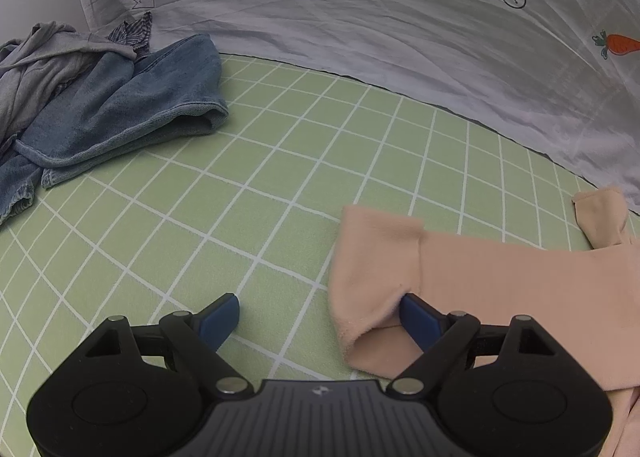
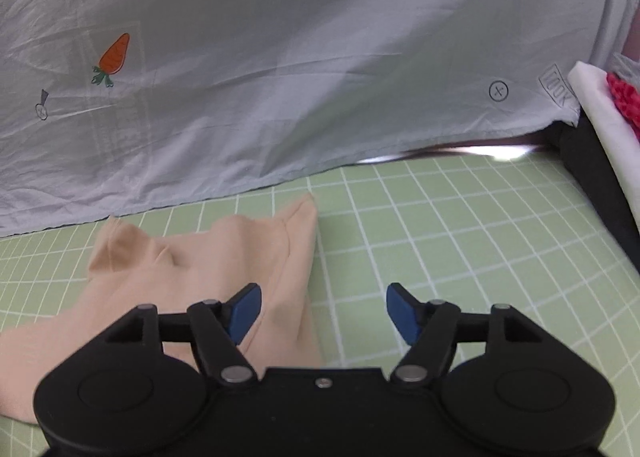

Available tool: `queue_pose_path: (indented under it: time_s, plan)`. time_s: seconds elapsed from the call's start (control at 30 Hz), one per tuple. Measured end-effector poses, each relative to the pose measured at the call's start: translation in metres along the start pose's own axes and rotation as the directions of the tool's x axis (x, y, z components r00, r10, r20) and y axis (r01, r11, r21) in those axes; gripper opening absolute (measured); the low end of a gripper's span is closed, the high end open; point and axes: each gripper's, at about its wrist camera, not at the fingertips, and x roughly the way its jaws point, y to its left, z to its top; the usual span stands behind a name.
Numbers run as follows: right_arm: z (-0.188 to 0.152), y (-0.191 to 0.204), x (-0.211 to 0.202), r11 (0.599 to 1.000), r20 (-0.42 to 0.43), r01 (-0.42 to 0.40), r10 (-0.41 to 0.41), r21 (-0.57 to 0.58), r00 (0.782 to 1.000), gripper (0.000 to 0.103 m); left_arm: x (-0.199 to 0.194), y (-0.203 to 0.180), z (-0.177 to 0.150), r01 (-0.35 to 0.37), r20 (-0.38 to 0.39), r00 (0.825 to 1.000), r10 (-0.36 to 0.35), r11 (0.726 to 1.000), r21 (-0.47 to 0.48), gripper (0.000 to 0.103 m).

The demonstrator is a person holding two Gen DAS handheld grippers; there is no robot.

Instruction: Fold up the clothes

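Peach garment (image 1: pixel 500 289) lay flat on green grid mat (image 1: pixel 240 197), between grippers. Left gripper (image 1: pixel 320 317) spread wide, right pad under sleeve fold, nothing clamped. Right gripper (image 2: pixel 322 309) released, empty. Fabric looked light, soft, limp; best pinched at sleeve cuff or hem edge.

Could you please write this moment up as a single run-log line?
step: folding peach garment | left claw: open, straddling its edge | right claw: open, holding nothing | denim pile: untouched

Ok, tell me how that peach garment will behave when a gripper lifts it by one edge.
The peach garment looks thin and soft, so it will probably droop and unfold. Its rumpled ridges suggest no stiffness. It likely weighs little and may drag across the green grid mat rather than slide cleanly.
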Motion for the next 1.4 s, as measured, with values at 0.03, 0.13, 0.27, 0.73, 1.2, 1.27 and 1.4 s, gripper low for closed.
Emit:
queue_pose_path:
  time_s: [0.03, 0.13, 0.27, 0.73, 1.2, 1.27, 1.4]
  plan:
    - [-0.007, 0.002, -0.005, 1.000, -0.008, -0.003, 0.003, 0.007, 1.000, 0.074, 0.000, 0.000, 0.000, 0.002, 0.002, 1.000, -0.002, 1.000, 0.000, 0.087]
    - [-0.026, 0.011, -0.009, 1.000, -0.056, -0.002, 0.001, -0.012, 0.998, 0.075, -0.002, 0.000, -0.001, 0.017, 0.014, 1.000, -0.017, 1.000, 0.003, 0.075]
    - [-0.039, 0.016, -0.009, 0.997, -0.079, 0.008, -0.014, -0.076, 0.997, 0.079, -0.007, -0.005, -0.001, 0.077, 0.028, 0.997, -0.077, 0.997, 0.014, 0.044]
    - [-0.044, -0.027, -0.053, 0.999, -0.077, 0.035, -0.036, -0.007, 0.996, 0.082, -0.037, -0.055, -0.016, 0.471, -0.050, 0.876, -0.479, 0.874, -0.122, 0.011]
    - [-0.062, -0.069, -0.083, 0.993, -0.095, 0.075, -0.066, 0.092, 0.993, 0.082, -0.093, -0.171, -0.066, 0.618, -0.222, 0.784, -0.580, 0.761, 0.195, 0.069]
    - [-0.057, -0.067, -0.084, 0.994, -0.077, 0.065, -0.058, 0.089, 0.995, 0.082, -0.093, -0.163, -0.063, 0.598, -0.201, 0.800, -0.565, 0.778, 0.192, 0.074]
    - [-0.046, -0.051, -0.078, 0.998, -0.053, 0.017, -0.014, 0.061, 0.998, 0.083, -0.089, -0.135, -0.051, 0.510, -0.156, 0.859, -0.489, 0.846, 0.156, 0.080]
